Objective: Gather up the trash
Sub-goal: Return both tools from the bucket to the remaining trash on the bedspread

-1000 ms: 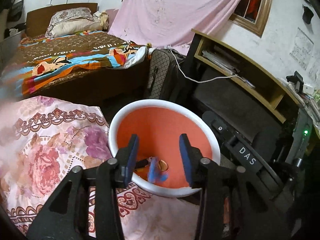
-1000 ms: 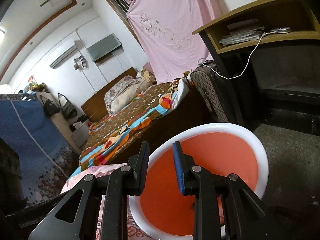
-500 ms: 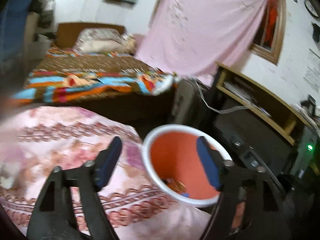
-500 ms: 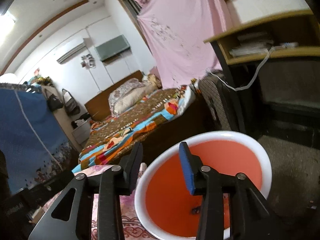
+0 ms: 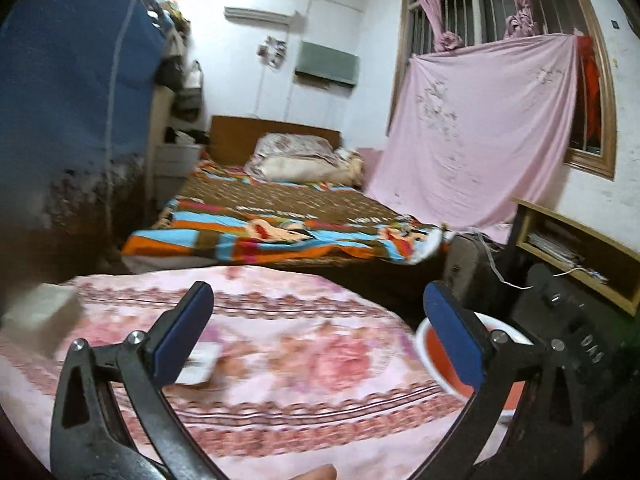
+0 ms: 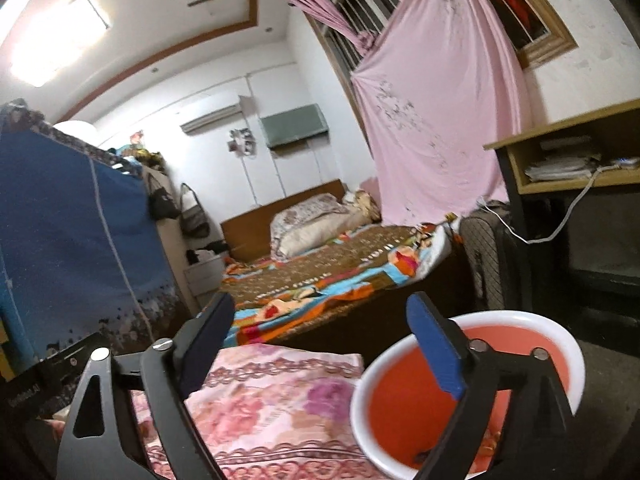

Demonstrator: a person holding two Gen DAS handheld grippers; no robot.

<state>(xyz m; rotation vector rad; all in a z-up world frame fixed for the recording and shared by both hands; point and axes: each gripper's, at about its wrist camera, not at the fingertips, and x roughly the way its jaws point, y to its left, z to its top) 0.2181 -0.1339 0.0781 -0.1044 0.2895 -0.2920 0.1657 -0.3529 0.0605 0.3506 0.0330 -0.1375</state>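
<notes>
The orange bin with a white rim (image 5: 516,330) stands at the right end of the table, mostly hidden behind my left gripper's right finger. My left gripper (image 5: 316,304) hangs over the pink flowered tablecloth (image 5: 320,360), jaws opening wide with nothing between them. A small white scrap (image 5: 200,366) lies on the cloth just behind its left finger. In the right wrist view the bin (image 6: 520,316) is close below my right gripper (image 6: 320,308), whose jaws are opening, also with nothing between them. A small dark bit (image 6: 420,456) lies at the bin's bottom.
A pale block (image 5: 38,312) sits on the cloth at the far left. Beyond the table are a bed with a striped cover (image 5: 280,232), a blue fabric wardrobe (image 5: 72,120), a dark suitcase (image 6: 488,252) and a wooden shelf unit (image 6: 568,176). A fingertip (image 5: 316,472) shows at the bottom edge.
Both grippers have opened wide. The left one has swung left, away from the bin and over the tablecloth. The right one has lifted and tilted up a little, still by the bin.
</notes>
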